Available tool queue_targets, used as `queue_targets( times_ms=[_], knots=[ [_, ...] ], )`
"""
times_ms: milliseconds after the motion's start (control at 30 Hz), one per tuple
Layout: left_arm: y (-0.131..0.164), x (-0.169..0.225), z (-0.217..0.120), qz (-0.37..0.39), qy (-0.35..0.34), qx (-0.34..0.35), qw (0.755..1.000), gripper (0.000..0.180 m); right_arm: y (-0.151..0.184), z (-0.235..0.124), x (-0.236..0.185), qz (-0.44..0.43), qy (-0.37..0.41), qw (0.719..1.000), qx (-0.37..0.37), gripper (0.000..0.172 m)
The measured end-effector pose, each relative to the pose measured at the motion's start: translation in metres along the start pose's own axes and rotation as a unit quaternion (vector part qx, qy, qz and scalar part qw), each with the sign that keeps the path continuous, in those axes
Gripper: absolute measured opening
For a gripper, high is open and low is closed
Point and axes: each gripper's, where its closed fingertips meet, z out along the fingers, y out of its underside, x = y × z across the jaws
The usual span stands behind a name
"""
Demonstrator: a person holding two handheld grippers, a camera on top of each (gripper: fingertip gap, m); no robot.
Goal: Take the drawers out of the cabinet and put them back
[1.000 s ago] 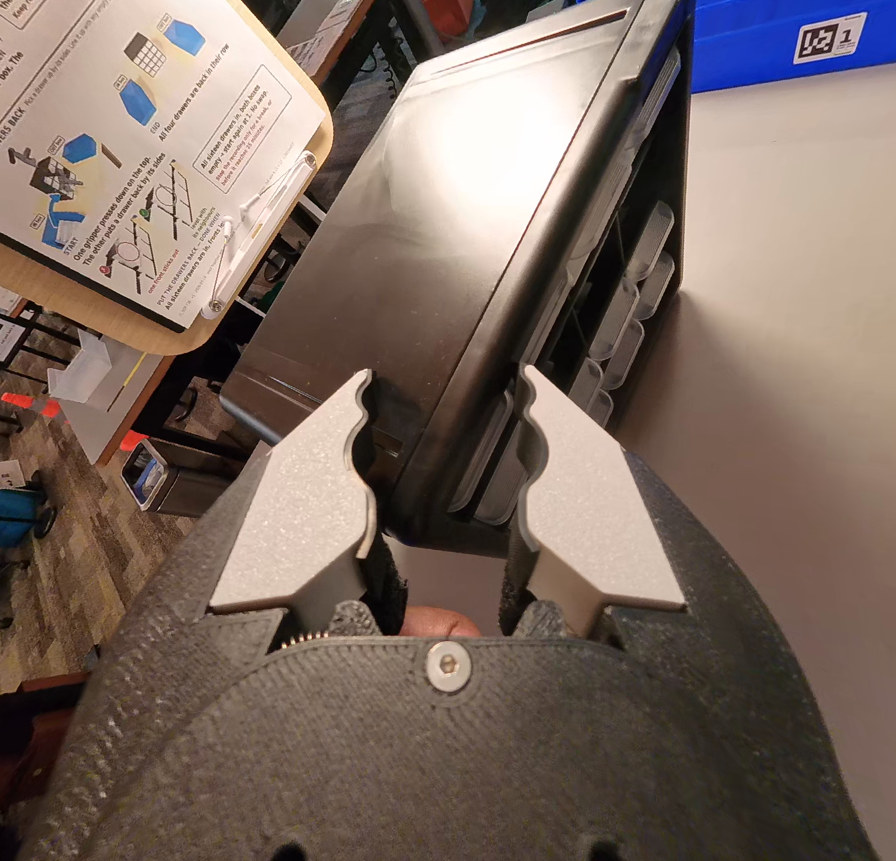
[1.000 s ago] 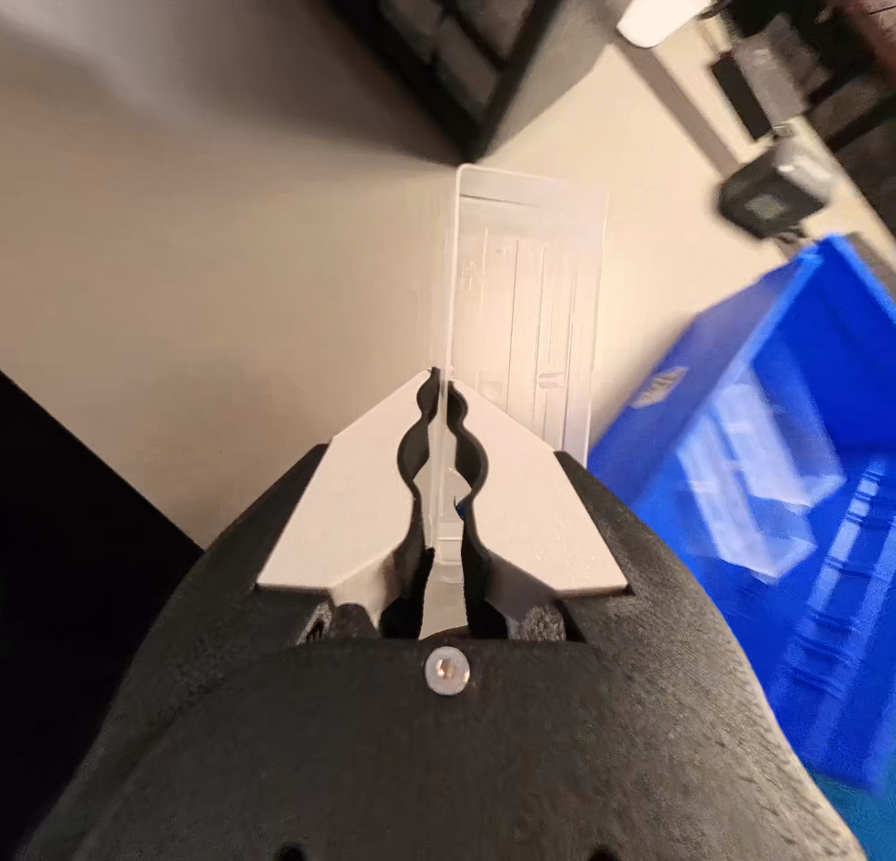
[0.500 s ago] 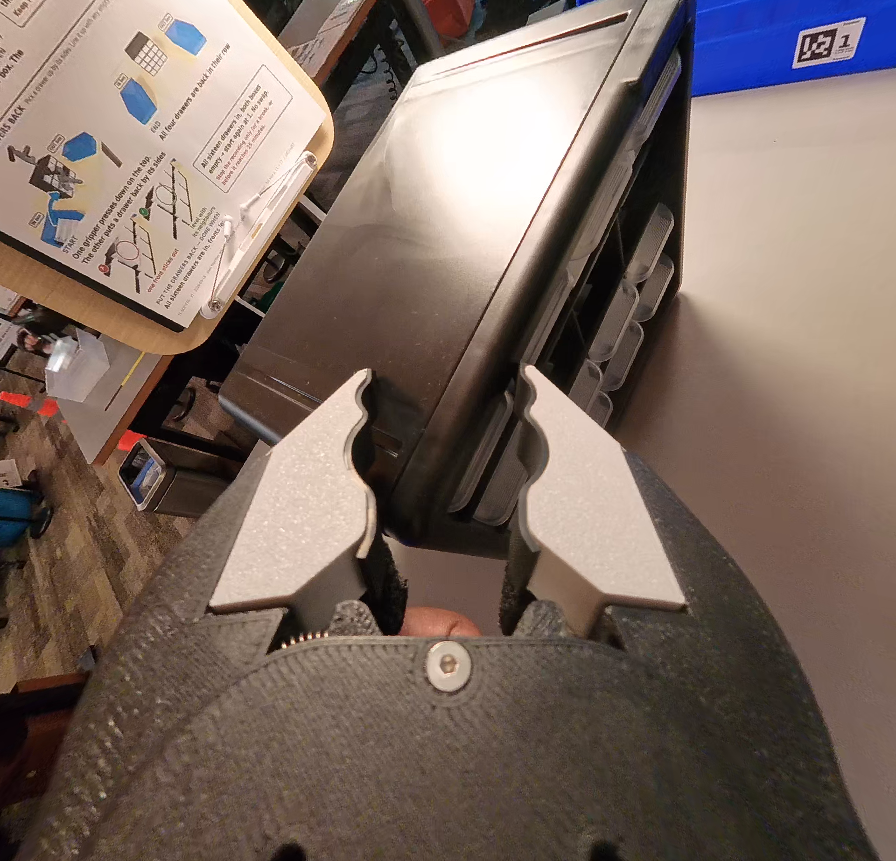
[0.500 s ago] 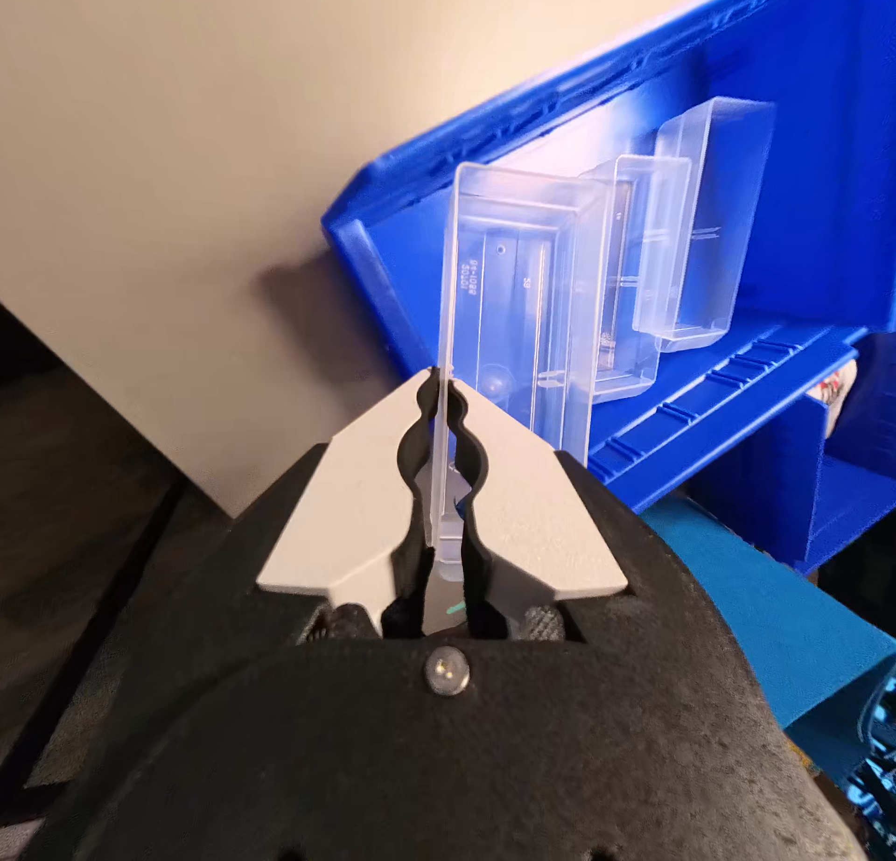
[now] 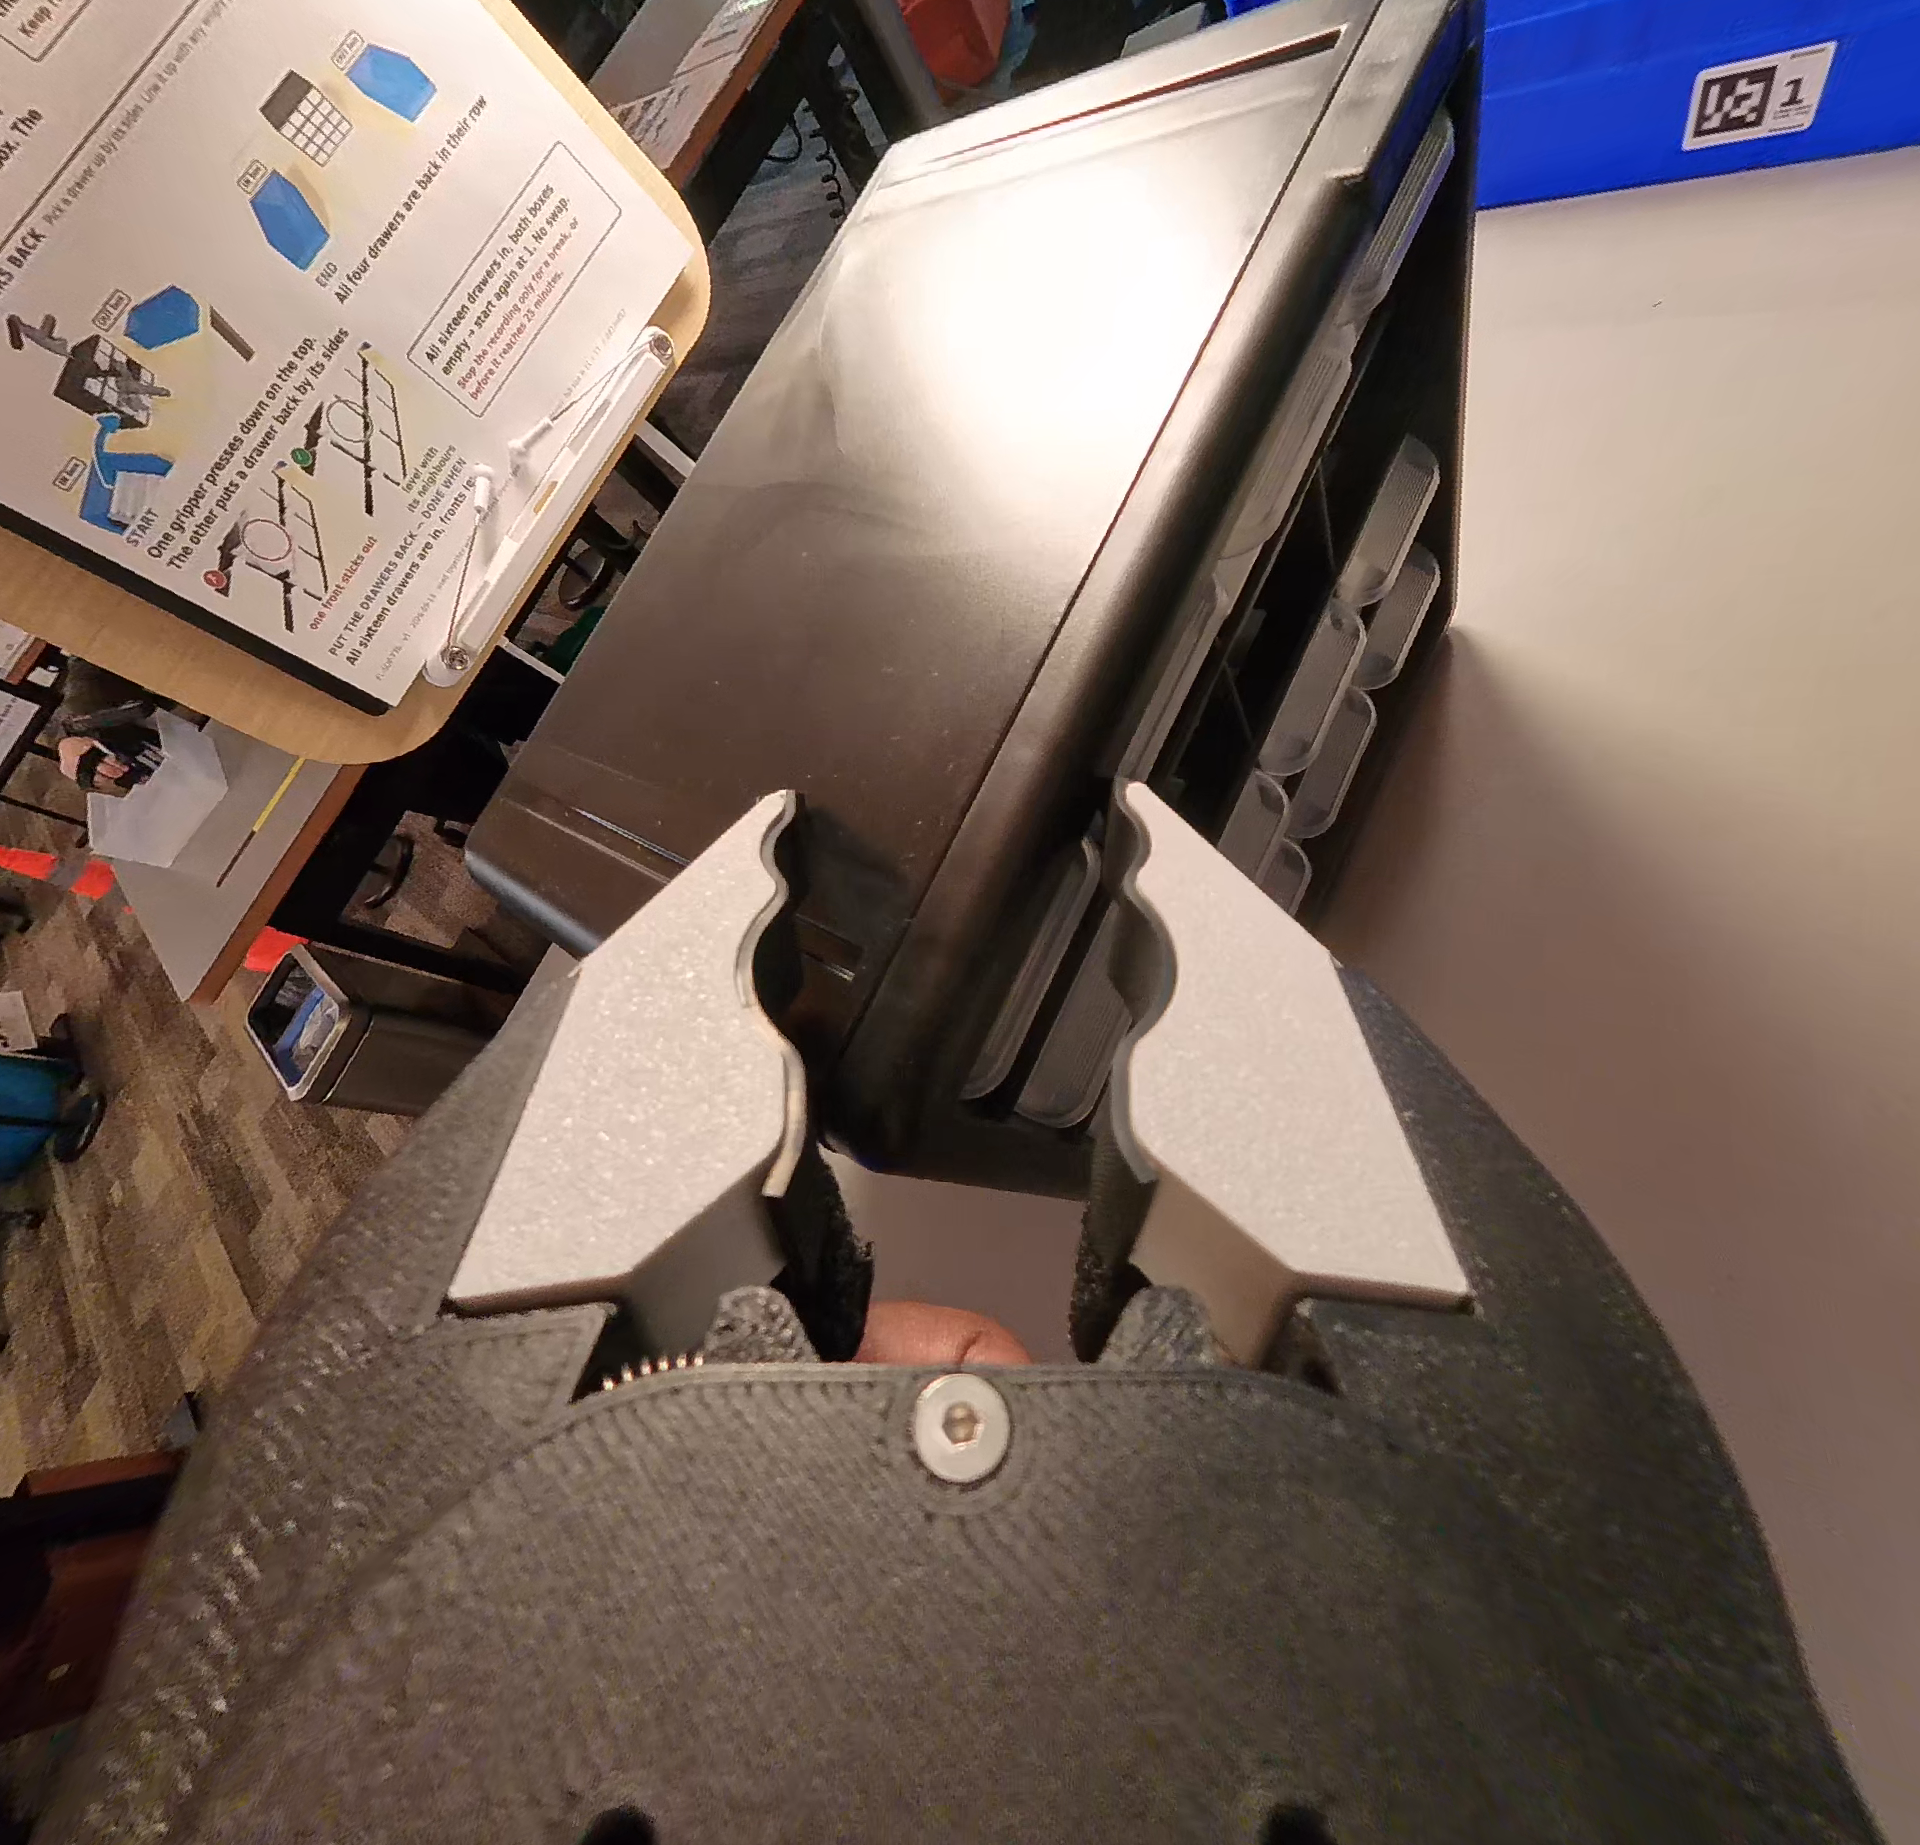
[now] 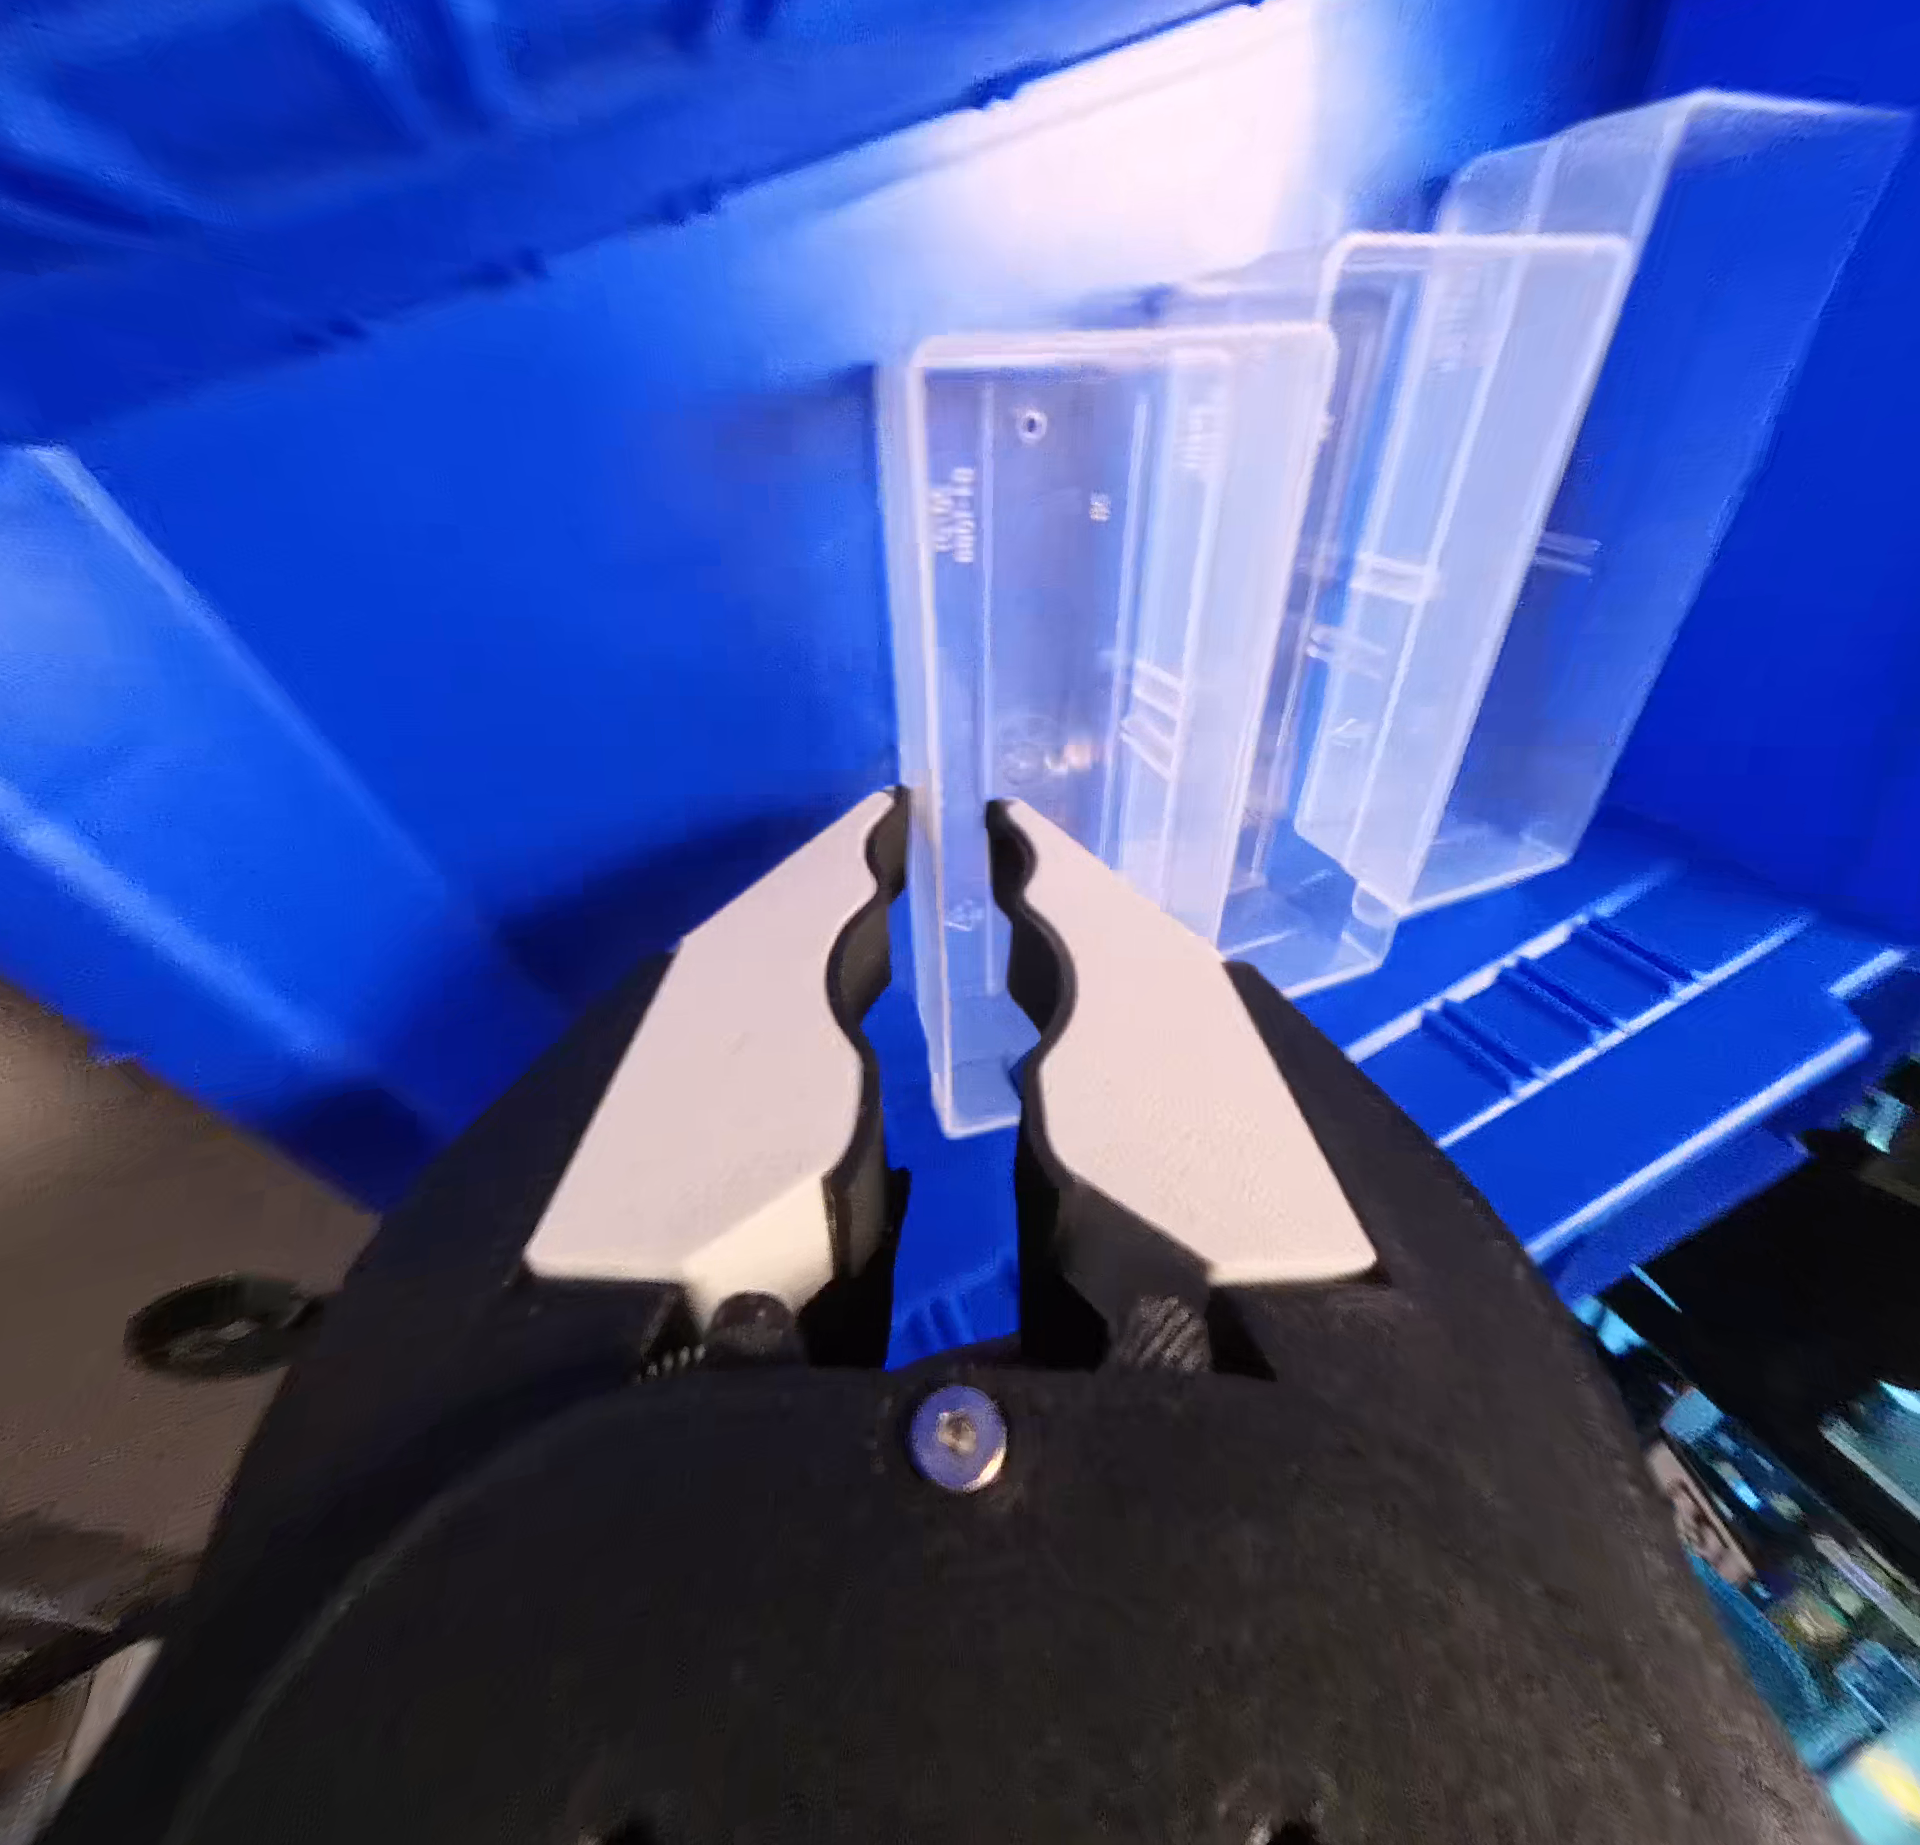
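- Clear plastic drawer (image 6: 971, 756) stands on end inside the blue bin (image 6: 436, 507), between the fingers of the right gripper (image 6: 943, 808).
- Right jaws parted; a thin gap shows between the right-hand pad and the drawer wall, left-hand pad sits right at the other wall. Not clamped, so drawer is released.
- Two more clear drawers (image 6: 1455, 590) lean against the bin's far wall, just right of the first one and overlapping each other.
- Ribbed blue bin floor (image 6: 1558, 1016) runs under them. Right wrist view is motion-blurred at the edges.
- Left gripper (image 5: 956, 808) is spread wide, straddling the near top-front edge of the black cabinet (image 5: 935, 507).
- Left-hand finger (image 5: 665, 1047) lies over the cabinet's top panel, right-hand finger (image 5: 1247, 1068) in front of the drawer fronts. Cannot tell whether either pad presses on it; jaws read as open.
- Cabinet stands on the grey table (image 5: 1662, 756); grey-clear drawer fronts (image 5: 1351, 652) show in its slots, some slots dark.
- Another blue bin with a square marker tag (image 5: 1756, 96) sits behind the cabinet.
- Instruction sheet on a wooden board (image 5: 312, 289) stands left of the cabinet, off the table.
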Motion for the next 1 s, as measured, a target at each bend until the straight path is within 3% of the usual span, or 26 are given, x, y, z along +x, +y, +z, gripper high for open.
queue_targets(
  times_ms=[133,233,433,600,733,867,1000],
  knots=[
    [0.0,0.0,0.0,-0.001,0.001,0.001,1.0,0.057,0.005,0.0,0.02,0.019,0.048,0.999,-0.006,0.047],
    [0.0,0.0,0.0,-0.002,0.001,0.003,1.0,0.057,0.012,-0.014,0.024,0.045,0.067,0.997,-0.001,0.056],
    [0.0,0.0,0.0,-0.003,0.003,0.003,1.0,0.057,-0.017,-0.089,0.031,0.187,0.121,0.962,0.158,0.058],
    [0.0,0.0,0.0,-0.008,0.005,0.003,1.0,0.057,-0.118,-0.153,0.002,0.249,0.107,0.896,0.352,0.056],
    [-0.001,0.0,-0.001,-0.017,0.007,0.005,1.0,0.057,-0.235,-0.172,-0.049,0.267,0.003,0.827,0.495,0.051],
    [-0.001,0.0,-0.001,-0.026,0.014,0.009,1.0,0.058,-0.343,-0.167,-0.09,0.279,-0.104,0.769,0.565,0.05],
    [-0.001,0.0,-0.002,-0.048,0.026,0.018,0.998,0.06,-0.426,-0.163,-0.107,0.3,-0.18,0.731,0.586,0.05]
  ],
)
